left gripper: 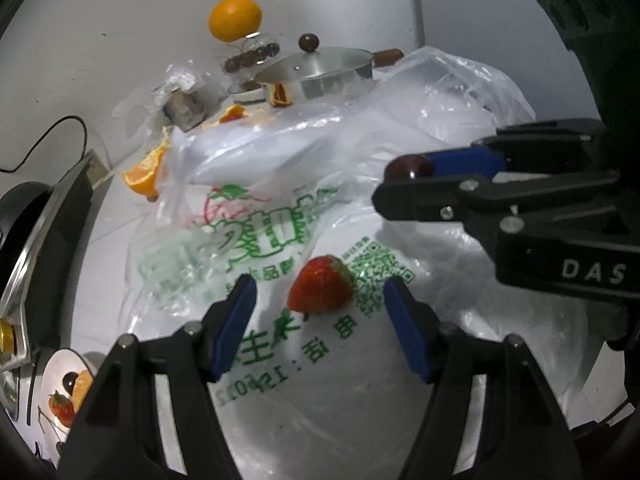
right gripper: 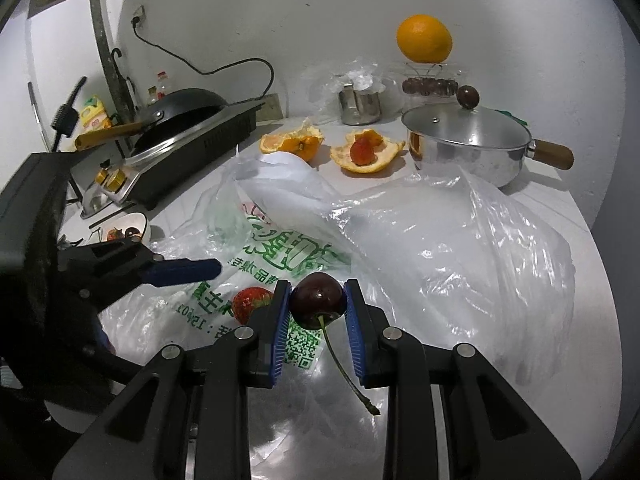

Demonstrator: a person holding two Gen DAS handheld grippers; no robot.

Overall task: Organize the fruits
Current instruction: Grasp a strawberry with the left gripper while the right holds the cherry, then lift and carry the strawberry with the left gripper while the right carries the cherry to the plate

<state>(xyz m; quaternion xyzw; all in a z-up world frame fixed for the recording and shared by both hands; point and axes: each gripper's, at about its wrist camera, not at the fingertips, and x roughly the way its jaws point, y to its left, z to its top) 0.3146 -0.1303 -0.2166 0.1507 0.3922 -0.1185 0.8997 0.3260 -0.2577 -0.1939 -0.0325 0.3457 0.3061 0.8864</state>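
Note:
A red strawberry [left gripper: 321, 285] lies on a clear plastic bag [left gripper: 280, 208] printed with green characters. My left gripper [left gripper: 320, 320] is open, its blue pads either side of the strawberry and a little short of it. My right gripper [right gripper: 317, 300] is shut on a dark cherry [right gripper: 318, 298] whose stem hangs down. In the left wrist view the right gripper [left gripper: 408, 174] comes in from the right with the cherry [left gripper: 408, 166] at its tip. The strawberry [right gripper: 250, 303] shows just left of the right gripper. The left gripper's blue finger [right gripper: 180, 270] shows at the left.
A small white bowl [left gripper: 60, 364] with a strawberry and cherry sits at the lower left, beside a stove [right gripper: 192, 140] with a black wok. A steel lidded pot [right gripper: 468, 144], orange peels [right gripper: 366, 156], a metal cup [right gripper: 360, 106] and an orange on a stand [right gripper: 424, 40] stand behind.

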